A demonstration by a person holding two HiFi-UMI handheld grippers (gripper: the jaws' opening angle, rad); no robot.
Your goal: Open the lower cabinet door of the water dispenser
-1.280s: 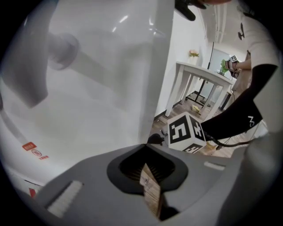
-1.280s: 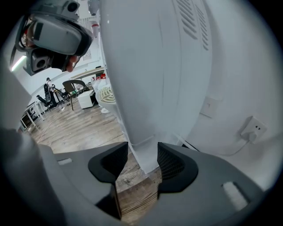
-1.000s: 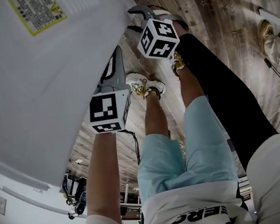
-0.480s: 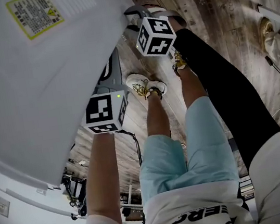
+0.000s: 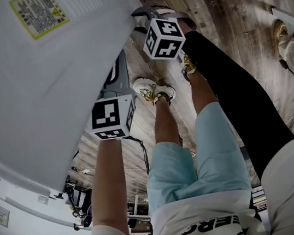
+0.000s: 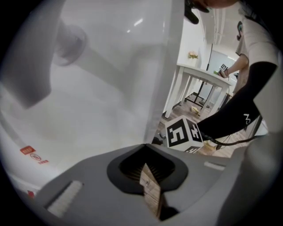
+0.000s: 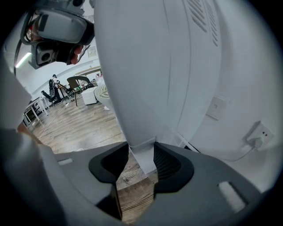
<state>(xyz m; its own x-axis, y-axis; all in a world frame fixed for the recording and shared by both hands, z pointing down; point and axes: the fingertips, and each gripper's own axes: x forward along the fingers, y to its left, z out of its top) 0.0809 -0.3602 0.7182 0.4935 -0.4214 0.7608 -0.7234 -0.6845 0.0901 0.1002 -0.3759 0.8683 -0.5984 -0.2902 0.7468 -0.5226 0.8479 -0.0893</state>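
Step in hand: getting a grip on the door, no pull yet.

The right gripper (image 5: 142, 22) is at the far edge of the big white panel with the yellow label (image 5: 39, 14). In the right gripper view that panel's bottom corner sits right between the jaws, and I take it for the lower cabinet door (image 7: 132, 110). The jaws are wide and closing on it. The right pad looks to be against the white edge and the left pad just beside it, so it's not a firm pinch yet. Wood floor (image 7: 132, 198) shows under the corner.

The left gripper (image 6: 148, 161) has its jaws together, with only a thin slit of floor between them and nothing held. It hangs beside the white face of the dispenser (image 6: 88, 110), nearer the person than the right one. It looks idle.

The door is low down on the person's left, its edge near the floor. Can't tell from these views how far it stands out from the vented body (image 7: 199, 53) behind it.

The next move needs the right jaws to finish clamping the edge. Then comes a swing outward along the hinge arc, not a straight tug, since the grip is only on a corner and could slip off. The left gripper should stay clear of the door's path.
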